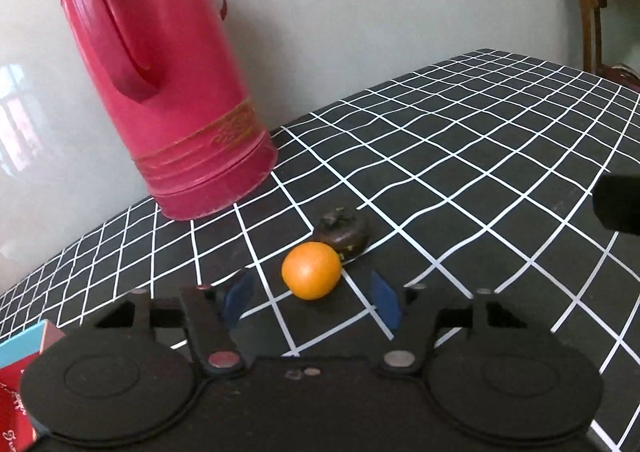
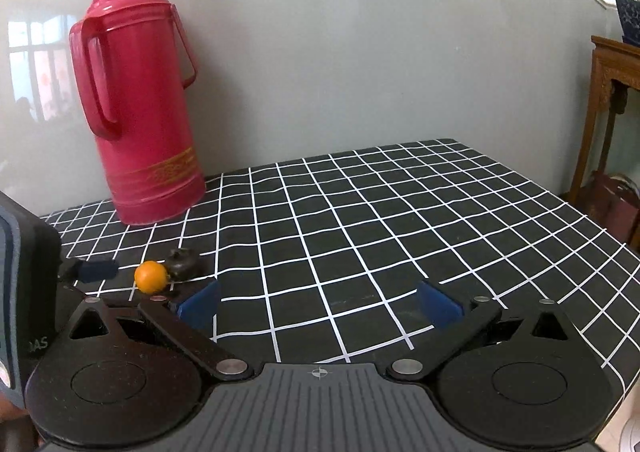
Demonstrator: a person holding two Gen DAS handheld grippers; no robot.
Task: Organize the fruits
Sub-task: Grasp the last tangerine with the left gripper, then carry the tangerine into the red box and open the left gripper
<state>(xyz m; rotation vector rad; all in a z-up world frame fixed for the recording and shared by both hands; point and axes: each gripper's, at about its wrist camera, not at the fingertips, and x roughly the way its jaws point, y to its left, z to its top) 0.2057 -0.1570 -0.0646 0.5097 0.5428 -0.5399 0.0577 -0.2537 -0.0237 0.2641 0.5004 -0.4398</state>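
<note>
An orange (image 1: 311, 270) lies on the black checked tablecloth, touching a dark purple mangosteen (image 1: 344, 231) just behind it. My left gripper (image 1: 312, 298) is open, its blue fingertips (image 1: 239, 294) on either side of the orange's near edge, not touching it. In the right wrist view the orange (image 2: 151, 276) and the mangosteen (image 2: 183, 262) sit at the left, with the left gripper's blue fingertip (image 2: 98, 270) beside them. My right gripper (image 2: 318, 302) is open and empty over bare cloth, to the right of the fruits.
A tall red thermos (image 1: 160, 72) stands behind the fruits at the table's back edge by the grey wall; it also shows in the right wrist view (image 2: 140, 108). A red and blue box (image 1: 20, 380) lies at the near left. A wooden stand (image 2: 612, 100) is past the table's right edge.
</note>
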